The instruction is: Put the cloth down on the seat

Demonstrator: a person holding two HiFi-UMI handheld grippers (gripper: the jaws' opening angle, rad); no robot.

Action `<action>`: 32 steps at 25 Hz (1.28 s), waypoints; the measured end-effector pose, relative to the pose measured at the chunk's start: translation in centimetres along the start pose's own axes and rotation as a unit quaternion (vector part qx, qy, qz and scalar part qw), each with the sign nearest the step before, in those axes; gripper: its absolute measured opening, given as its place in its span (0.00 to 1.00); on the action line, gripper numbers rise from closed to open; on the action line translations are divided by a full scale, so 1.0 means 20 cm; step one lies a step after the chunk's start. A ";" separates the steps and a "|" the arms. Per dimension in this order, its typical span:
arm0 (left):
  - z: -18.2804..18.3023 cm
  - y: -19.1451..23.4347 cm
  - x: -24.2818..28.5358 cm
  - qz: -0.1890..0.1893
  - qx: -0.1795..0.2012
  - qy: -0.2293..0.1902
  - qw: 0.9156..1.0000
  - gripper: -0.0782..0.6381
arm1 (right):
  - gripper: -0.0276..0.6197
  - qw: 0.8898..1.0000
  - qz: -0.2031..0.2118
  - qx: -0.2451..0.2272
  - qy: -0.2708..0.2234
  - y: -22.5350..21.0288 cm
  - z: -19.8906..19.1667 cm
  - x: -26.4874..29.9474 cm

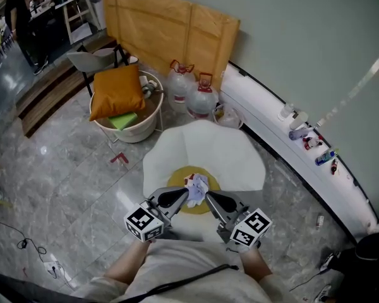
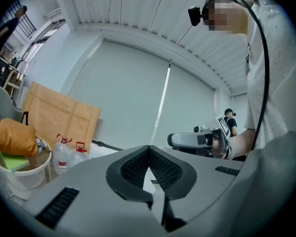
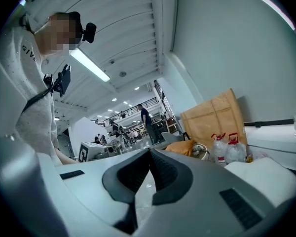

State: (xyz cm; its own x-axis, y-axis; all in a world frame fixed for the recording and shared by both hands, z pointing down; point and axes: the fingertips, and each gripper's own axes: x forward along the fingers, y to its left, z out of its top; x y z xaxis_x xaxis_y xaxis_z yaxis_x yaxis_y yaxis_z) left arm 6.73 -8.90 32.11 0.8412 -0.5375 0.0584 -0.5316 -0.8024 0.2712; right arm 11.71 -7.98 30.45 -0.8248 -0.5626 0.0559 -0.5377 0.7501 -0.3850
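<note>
A crumpled white cloth (image 1: 196,189) with red marks lies on the yellow middle (image 1: 179,177) of the white egg-shaped seat (image 1: 230,160). In the head view my left gripper (image 1: 184,197) and right gripper (image 1: 208,198) point at each other from either side of the cloth, tips close to it. Touching or apart, I cannot tell. The left gripper view shows its jaws (image 2: 149,148) shut with nothing between them, and the right gripper (image 2: 200,140) across. The right gripper view shows its jaws (image 3: 149,152) shut and empty as well. Neither gripper view shows the cloth.
A round tub (image 1: 138,130) with an orange cushion (image 1: 117,92) stands left of the seat. Two water jugs (image 1: 191,92) and a cardboard sheet (image 1: 170,30) are behind it. A white curved ledge (image 1: 284,145) with small bottles runs along the right. A person (image 1: 18,19) stands far left.
</note>
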 end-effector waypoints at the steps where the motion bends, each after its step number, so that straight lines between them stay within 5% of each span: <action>1: 0.00 0.00 0.00 -0.002 -0.001 0.000 1.000 0.13 | 0.07 1.000 0.000 0.001 -0.001 0.01 0.00 0.00; 22: 0.16 -0.07 0.07 -0.030 -0.016 -0.035 0.999 0.13 | 0.07 1.000 -0.001 -0.021 -0.010 0.00 0.07 -0.05; 32: 0.18 -0.01 0.06 -0.009 -0.007 -0.035 0.999 0.13 | 0.07 1.000 -0.006 -0.016 -0.004 -0.01 0.05 -0.05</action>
State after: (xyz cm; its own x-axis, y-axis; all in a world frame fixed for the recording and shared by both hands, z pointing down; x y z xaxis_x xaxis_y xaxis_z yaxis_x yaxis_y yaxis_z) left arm 7.56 -10.23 28.69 0.8412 -0.5405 -0.0148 -0.5145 -0.8085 0.2856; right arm 12.89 -7.91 29.62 -0.8172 -0.5740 0.0526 -0.5526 0.7543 -0.3545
